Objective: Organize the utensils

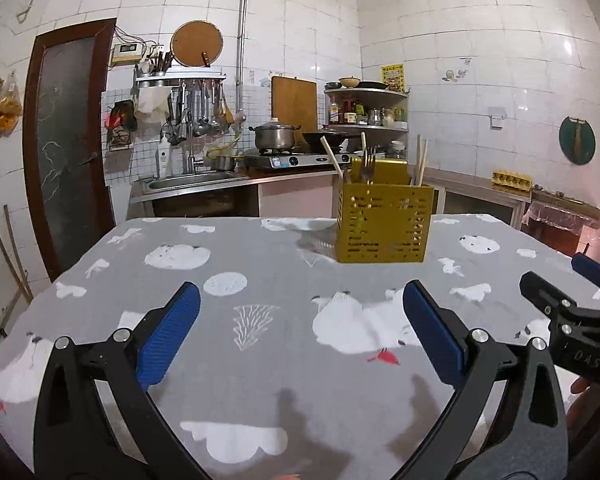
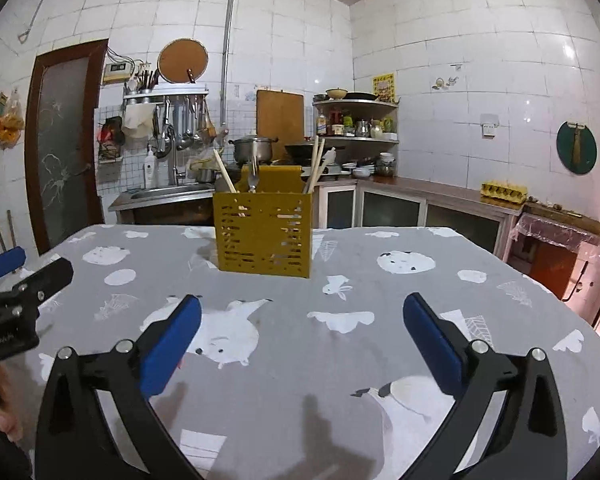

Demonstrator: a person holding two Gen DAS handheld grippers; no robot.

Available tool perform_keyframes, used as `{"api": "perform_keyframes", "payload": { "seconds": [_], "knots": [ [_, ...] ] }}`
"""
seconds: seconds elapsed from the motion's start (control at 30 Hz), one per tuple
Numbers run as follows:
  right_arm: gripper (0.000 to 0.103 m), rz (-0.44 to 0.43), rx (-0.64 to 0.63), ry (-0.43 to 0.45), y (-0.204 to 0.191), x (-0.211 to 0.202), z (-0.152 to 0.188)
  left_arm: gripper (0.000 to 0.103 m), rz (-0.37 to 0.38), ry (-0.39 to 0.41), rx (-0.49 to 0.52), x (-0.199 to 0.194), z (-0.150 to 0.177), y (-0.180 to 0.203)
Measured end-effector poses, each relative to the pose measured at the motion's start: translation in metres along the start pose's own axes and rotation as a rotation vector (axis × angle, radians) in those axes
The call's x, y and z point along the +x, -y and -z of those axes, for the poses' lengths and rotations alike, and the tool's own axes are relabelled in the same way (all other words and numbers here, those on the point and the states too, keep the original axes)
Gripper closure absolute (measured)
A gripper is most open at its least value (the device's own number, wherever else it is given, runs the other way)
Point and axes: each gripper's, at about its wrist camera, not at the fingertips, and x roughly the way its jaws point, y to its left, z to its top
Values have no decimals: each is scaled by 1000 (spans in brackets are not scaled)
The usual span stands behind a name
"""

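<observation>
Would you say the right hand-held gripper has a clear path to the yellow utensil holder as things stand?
Probably yes. The right hand-held gripper is open and empty, and only bare tablecloth lies between it and the yellow utensil holder straight ahead. The left hand-held gripper sits off to the side, out of the way.

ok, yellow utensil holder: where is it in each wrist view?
Left wrist: yellow utensil holder right of centre, far side of the table, beyond the open left gripper.
Right wrist: holder just left of centre.
Shared landmark: steel pot on the stove behind.
</observation>
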Motion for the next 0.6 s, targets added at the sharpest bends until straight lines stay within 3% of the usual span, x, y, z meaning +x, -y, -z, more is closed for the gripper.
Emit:
{"api": "perform_keyframes", "payload": {
  "seconds": [0.6],
  "knots": [
    [4,-5,19,15,4,-3,0,5,21,29,-5,-5,7,-2]
  ]
}}
